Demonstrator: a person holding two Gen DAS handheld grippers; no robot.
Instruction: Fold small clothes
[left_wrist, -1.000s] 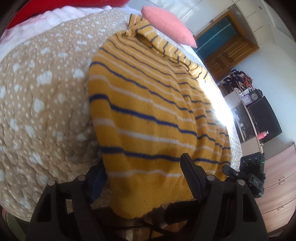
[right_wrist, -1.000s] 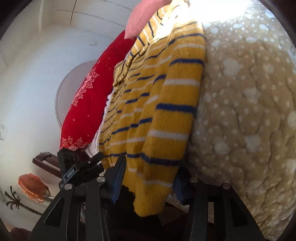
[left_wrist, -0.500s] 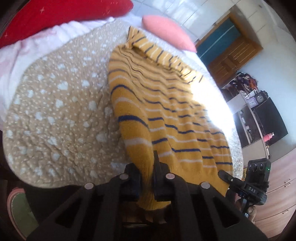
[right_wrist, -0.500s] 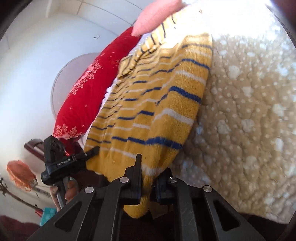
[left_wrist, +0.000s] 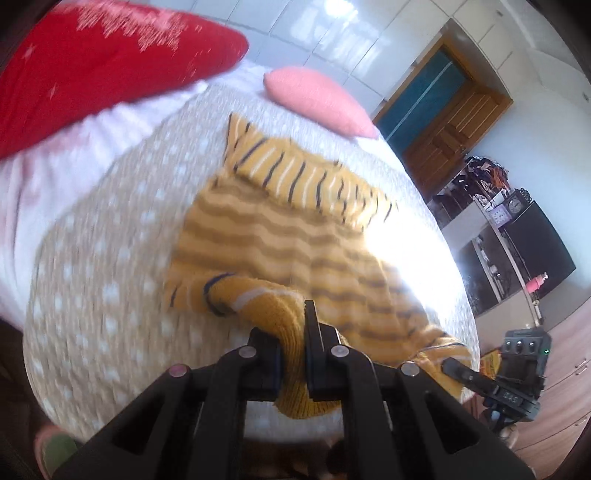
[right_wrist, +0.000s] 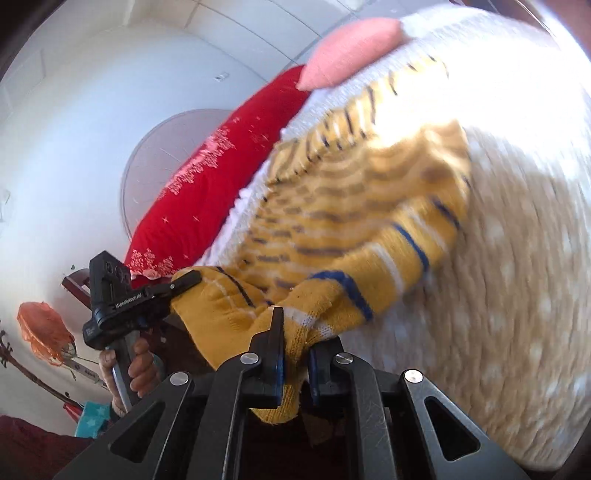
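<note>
A small yellow sweater (left_wrist: 295, 229) with blue and white stripes lies on a tan dotted bedspread (left_wrist: 110, 295). Its collar end is far from me, near a pink pillow (left_wrist: 317, 99). My left gripper (left_wrist: 293, 354) is shut on the sweater's near hem at its left corner and lifts it. My right gripper (right_wrist: 295, 354) is shut on the hem's other corner, raised off the bed; the sweater (right_wrist: 351, 221) bunches up behind it. Each gripper shows in the other's view, the right one (left_wrist: 517, 373) and the left one (right_wrist: 122, 299).
A red pillow (left_wrist: 92, 66) lies at the bed's far left and shows in the right wrist view (right_wrist: 221, 166). A wooden door (left_wrist: 450, 125), a dark shelf unit (left_wrist: 517, 251) and drawers (left_wrist: 569, 406) stand to the right of the bed.
Both grippers closed on the sweater's near hem, then lifted it up and forward toward the collar. The lower part of the sweater now bunches off the bedspread.
</note>
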